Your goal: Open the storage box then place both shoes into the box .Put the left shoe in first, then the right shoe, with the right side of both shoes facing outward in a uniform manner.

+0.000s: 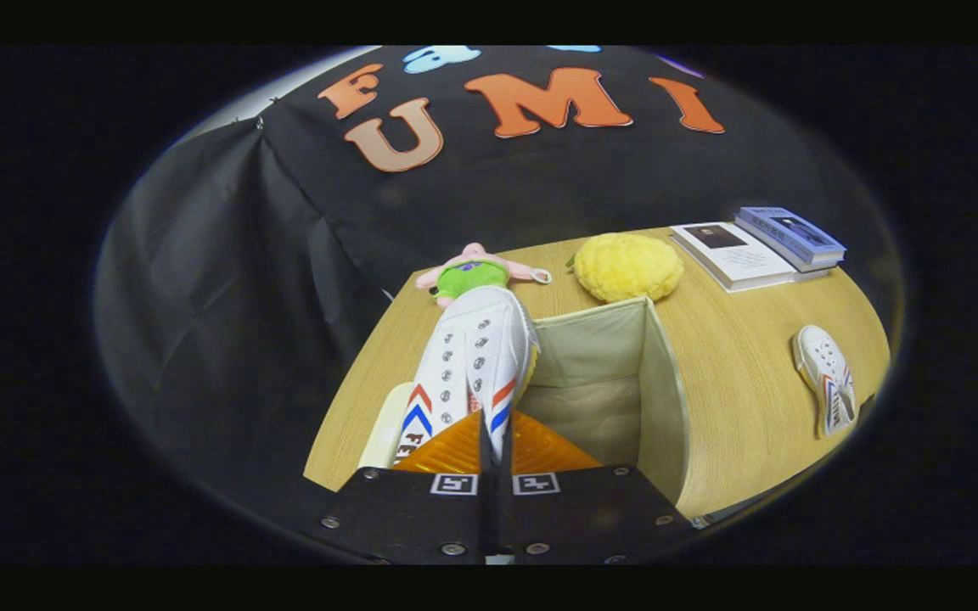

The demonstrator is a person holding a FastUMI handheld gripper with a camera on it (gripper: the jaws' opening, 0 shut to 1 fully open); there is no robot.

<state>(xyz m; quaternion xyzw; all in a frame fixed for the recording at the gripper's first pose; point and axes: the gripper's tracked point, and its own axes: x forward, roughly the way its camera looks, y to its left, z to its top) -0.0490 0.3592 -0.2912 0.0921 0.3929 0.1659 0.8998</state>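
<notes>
A white shoe (472, 356) with red and blue chevron stripes and metal eyelets hangs from my gripper (493, 445), whose fingers are shut on its rear part. It points away from me, above the left side of the open beige storage box (663, 399). The box interior is bare fabric as far as I can see. A second, matching white shoe (827, 378) lies on its side on the wooden table (744, 356), to the right of the box.
Beyond the box sit a pink and green plush toy (476, 271) and a yellow plush (627, 267). Two books (756, 246) lie at the table's far right. Black cloth walls surround the table; its left edge drops off close to the box.
</notes>
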